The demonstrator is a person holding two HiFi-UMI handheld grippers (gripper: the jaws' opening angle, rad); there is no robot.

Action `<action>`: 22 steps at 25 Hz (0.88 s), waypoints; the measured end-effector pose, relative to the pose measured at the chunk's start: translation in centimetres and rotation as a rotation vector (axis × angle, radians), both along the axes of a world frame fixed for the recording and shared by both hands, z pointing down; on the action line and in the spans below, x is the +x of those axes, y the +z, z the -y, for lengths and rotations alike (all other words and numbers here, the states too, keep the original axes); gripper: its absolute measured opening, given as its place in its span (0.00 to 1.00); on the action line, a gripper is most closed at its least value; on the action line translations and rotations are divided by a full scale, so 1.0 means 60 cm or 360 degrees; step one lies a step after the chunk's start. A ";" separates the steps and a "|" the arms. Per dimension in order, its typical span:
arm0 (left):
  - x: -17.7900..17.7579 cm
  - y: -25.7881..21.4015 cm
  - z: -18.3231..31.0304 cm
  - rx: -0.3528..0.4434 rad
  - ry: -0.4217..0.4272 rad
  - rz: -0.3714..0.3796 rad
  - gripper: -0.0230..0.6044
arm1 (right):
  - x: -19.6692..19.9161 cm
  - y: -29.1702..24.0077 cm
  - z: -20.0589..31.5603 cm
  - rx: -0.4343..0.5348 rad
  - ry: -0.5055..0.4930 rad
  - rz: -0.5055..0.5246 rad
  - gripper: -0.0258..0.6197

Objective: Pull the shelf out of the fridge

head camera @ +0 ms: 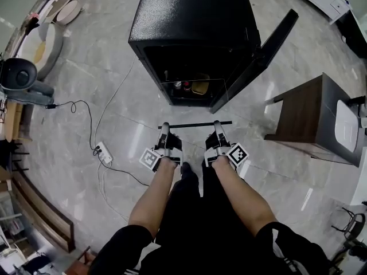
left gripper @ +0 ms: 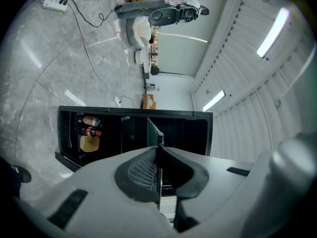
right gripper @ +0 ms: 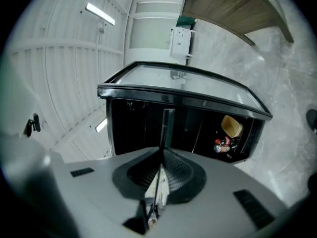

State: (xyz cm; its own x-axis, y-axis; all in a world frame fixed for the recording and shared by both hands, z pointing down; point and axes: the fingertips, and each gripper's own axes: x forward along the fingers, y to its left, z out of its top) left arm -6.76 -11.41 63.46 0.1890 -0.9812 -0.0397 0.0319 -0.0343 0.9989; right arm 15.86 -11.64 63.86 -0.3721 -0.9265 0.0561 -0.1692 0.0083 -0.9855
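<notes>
The shelf hangs clear of the fridge, which stands just ahead with its door open. Its long axis runs side to side: the left gripper is clamped on one end and the right gripper on the other, both equally near. The pane seems to be glass, as only its dark edge shows plainly

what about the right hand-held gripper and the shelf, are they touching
Touching. The right gripper view shows the right hand-held gripper with both pads closed against the thin shelf, which runs edge-on out from between them toward the fridge.
</notes>
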 end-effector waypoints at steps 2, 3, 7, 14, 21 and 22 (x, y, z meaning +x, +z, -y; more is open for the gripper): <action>-0.001 -0.010 -0.014 0.0015 0.0027 -0.0003 0.09 | -0.004 -0.013 -0.018 0.0010 0.0015 0.0022 0.10; -0.001 -0.013 -0.024 0.0013 0.0041 0.0001 0.09 | -0.006 -0.019 -0.029 0.0016 0.0020 0.0022 0.09; -0.009 -0.036 -0.063 0.0021 0.0085 0.0006 0.09 | -0.013 -0.041 -0.075 0.0045 0.0034 0.0008 0.10; -0.009 -0.077 -0.116 0.0080 0.0127 0.0007 0.09 | -0.014 -0.084 -0.132 0.0133 0.0030 0.0017 0.10; -0.008 -0.116 -0.154 0.0127 0.0142 0.0021 0.09 | -0.014 -0.120 -0.174 0.0186 0.0038 0.0036 0.10; -0.007 -0.123 -0.160 0.0139 0.0146 0.0029 0.09 | -0.014 -0.125 -0.181 0.0189 0.0033 0.0044 0.10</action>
State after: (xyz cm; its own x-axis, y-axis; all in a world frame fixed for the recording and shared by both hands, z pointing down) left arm -7.19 -1.83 56.09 0.2795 -0.9526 -0.1199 0.0205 -0.1189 0.9927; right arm 15.03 -0.80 56.38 -0.3528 -0.9335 -0.0644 -0.1431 0.1219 -0.9822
